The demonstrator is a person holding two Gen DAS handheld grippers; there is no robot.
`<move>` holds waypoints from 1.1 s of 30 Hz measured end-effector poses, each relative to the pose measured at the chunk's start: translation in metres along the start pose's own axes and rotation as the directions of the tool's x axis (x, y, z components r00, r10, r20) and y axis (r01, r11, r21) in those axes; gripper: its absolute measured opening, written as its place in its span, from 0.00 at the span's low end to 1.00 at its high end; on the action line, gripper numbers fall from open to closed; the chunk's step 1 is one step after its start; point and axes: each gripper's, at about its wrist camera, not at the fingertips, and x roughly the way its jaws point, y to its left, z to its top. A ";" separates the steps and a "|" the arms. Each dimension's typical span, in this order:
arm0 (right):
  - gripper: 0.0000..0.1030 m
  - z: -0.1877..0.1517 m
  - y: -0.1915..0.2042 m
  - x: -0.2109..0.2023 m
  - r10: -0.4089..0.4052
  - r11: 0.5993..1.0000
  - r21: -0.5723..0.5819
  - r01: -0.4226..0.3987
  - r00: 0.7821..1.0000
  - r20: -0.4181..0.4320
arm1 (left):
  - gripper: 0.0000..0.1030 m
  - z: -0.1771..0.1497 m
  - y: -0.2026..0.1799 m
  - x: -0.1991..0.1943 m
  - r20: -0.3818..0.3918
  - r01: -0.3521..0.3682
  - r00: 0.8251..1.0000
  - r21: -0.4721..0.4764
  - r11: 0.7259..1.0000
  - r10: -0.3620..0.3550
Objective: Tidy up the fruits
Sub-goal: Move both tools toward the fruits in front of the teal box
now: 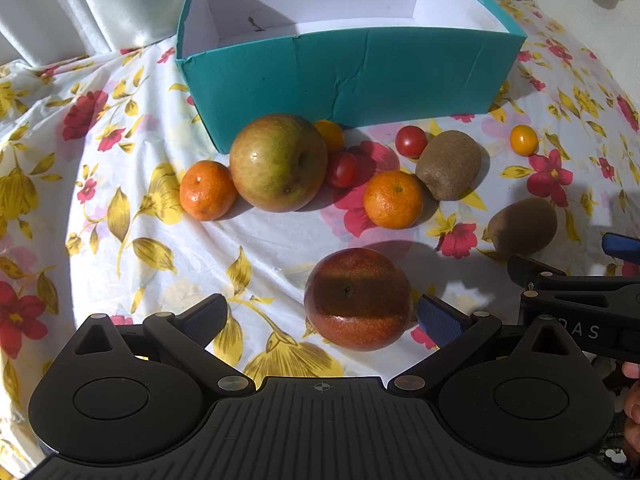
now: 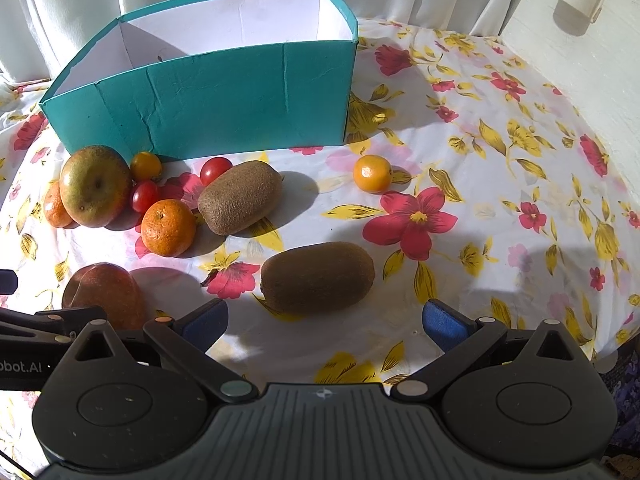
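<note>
A teal box (image 1: 352, 76) with a white inside stands at the back, also in the right wrist view (image 2: 224, 96). In front lie a green-red apple (image 1: 278, 162), two mandarins (image 1: 207, 190) (image 1: 393, 199), two red cherry tomatoes (image 1: 411, 141), two yellow ones (image 1: 524, 140), two kiwis (image 1: 449, 164) (image 2: 317, 276) and a red apple (image 1: 357, 298). My left gripper (image 1: 322, 316) is open, the red apple just ahead between its fingers. My right gripper (image 2: 325, 318) is open just before the near kiwi.
A floral cloth (image 2: 480, 184) covers the table. White curtains (image 1: 100, 4) hang behind the box. The table's right edge (image 2: 612, 344) drops off near my right gripper. The right gripper's body (image 1: 580, 300) shows at the left view's right side.
</note>
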 end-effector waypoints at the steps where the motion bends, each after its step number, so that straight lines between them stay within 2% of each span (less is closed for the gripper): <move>1: 1.00 0.000 0.000 0.000 -0.001 1.000 0.000 0.001 1.000 0.001 | 1.00 0.000 0.000 0.000 -0.001 0.000 1.000 0.000 1.000 0.000; 14: 1.00 0.000 -0.002 -0.001 0.003 1.000 0.000 -0.003 1.000 0.004 | 1.00 0.000 0.000 0.001 -0.001 -0.002 1.000 0.000 1.000 0.002; 33: 1.00 0.001 -0.003 0.000 -0.009 1.000 0.015 0.008 1.000 0.005 | 1.00 0.006 -0.003 0.002 0.014 0.032 0.999 0.031 0.999 -0.032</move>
